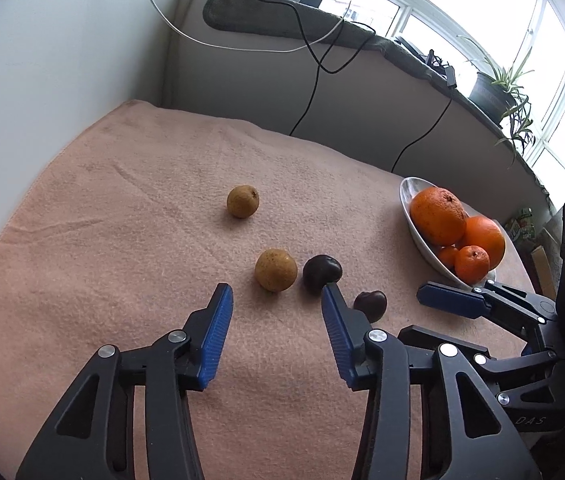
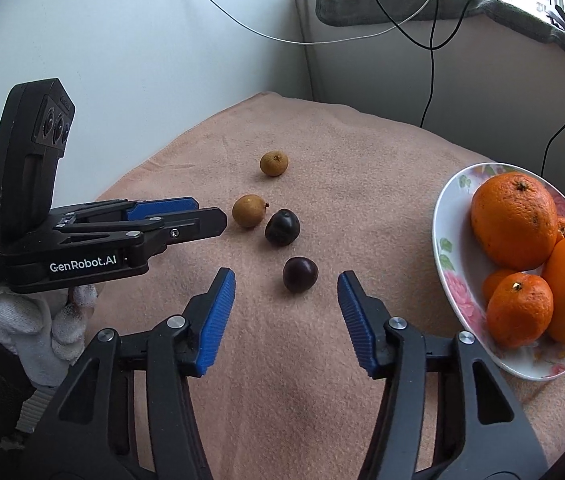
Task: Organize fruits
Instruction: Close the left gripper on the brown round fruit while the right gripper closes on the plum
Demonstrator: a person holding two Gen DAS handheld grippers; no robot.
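Note:
Two tan round fruits lie on the pink towel, a near one (image 1: 276,270) (image 2: 249,211) and a far one (image 1: 243,201) (image 2: 274,163). Two dark cherries lie beside them, one next to the near tan fruit (image 1: 322,273) (image 2: 282,227) and one closer to me (image 1: 370,305) (image 2: 300,274). My left gripper (image 1: 277,294) is open and empty, just short of the near tan fruit; it also shows in the right wrist view (image 2: 198,216). My right gripper (image 2: 286,280) is open and empty, with the closer cherry between its fingertips. A floral plate (image 2: 448,248) (image 1: 414,216) holds several oranges (image 2: 514,220) (image 1: 438,216).
The pink towel (image 1: 122,240) covers the table, which ends at a white wall on the left and a grey ledge behind. Black and white cables (image 1: 314,80) hang down the ledge. A potted plant (image 1: 494,88) stands on the windowsill.

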